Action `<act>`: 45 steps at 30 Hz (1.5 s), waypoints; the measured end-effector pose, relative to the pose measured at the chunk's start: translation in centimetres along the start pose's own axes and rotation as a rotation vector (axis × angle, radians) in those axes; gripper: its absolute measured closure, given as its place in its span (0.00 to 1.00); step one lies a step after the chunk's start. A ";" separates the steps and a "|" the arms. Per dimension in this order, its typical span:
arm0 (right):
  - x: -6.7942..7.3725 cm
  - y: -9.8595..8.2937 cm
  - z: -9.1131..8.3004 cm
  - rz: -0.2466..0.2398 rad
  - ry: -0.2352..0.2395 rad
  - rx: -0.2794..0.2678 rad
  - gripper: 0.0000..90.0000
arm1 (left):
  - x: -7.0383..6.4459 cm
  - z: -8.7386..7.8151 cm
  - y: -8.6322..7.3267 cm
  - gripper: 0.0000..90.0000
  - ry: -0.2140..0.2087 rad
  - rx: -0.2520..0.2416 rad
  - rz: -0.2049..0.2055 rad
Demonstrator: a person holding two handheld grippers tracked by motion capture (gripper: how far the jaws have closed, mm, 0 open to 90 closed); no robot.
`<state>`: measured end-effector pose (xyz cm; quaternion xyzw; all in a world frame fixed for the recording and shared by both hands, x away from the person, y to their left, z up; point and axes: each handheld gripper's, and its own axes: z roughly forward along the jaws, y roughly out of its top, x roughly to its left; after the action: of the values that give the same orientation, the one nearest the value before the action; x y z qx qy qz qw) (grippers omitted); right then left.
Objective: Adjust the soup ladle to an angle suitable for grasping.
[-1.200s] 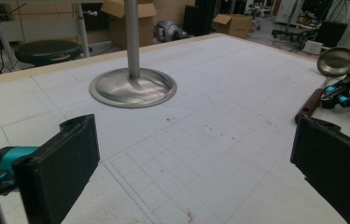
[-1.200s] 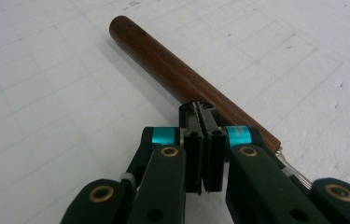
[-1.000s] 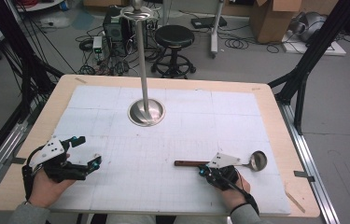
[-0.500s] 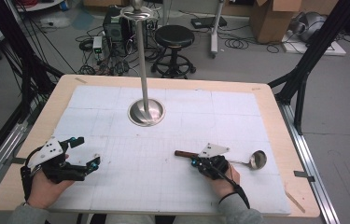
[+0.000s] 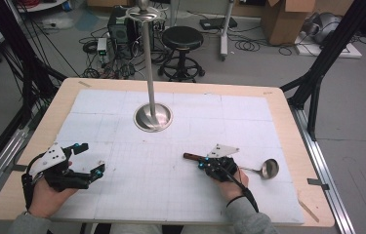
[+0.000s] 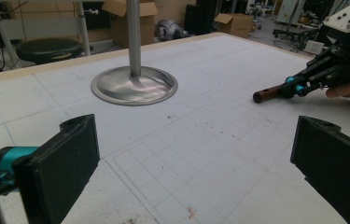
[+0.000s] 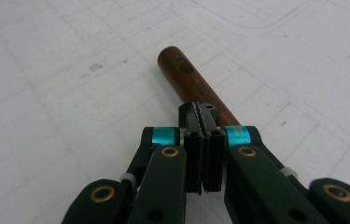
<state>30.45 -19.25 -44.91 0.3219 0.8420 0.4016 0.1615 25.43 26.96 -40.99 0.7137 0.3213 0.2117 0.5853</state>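
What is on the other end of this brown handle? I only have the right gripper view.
Observer: It's a ladle. Its steel bowl lies on the white mat, behind the right gripper, toward the table's right edge.
Operator: Left gripper?
Observer: The left gripper is open with nothing between its fingers, low over the mat's front left.
Operator: Anything else on the table?
Observer: A steel pole on a round base stands at the middle back, apart from both grippers.
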 end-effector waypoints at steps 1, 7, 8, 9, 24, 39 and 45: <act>0.0 0.0 0.0 0.000 0.000 0.000 1.00 | 0.0 0.0 0.0 0.02 0.000 0.000 0.000; -0.3 0.4 -1.6 0.014 0.053 -0.054 1.00 | 0.0 0.0 0.0 0.02 -0.004 0.000 -0.001; -0.4 0.5 -1.8 0.016 0.057 -0.062 1.00 | 0.0 0.0 0.0 0.02 -0.006 0.001 0.002; -0.6 0.6 -2.3 0.008 0.058 -0.069 1.00 | 0.0 0.0 0.0 0.02 -0.006 0.000 0.002; -5.0 0.9 -7.1 0.014 0.083 -0.105 0.85 | 0.1 -0.4 -0.1 0.02 -0.004 -0.005 -0.008; -9.6 0.8 -10.6 -0.080 0.143 -0.006 0.37 | 0.1 -0.2 -0.3 0.02 0.002 0.012 -0.007; -11.0 1.1 -12.1 -0.120 0.255 0.037 0.16 | 0.2 0.0 -0.5 0.02 0.002 0.023 -0.016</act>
<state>32.63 -33.11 -36.34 0.2204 0.8807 0.4132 0.0707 25.43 27.18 -41.46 0.7178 0.3298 0.2040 0.5783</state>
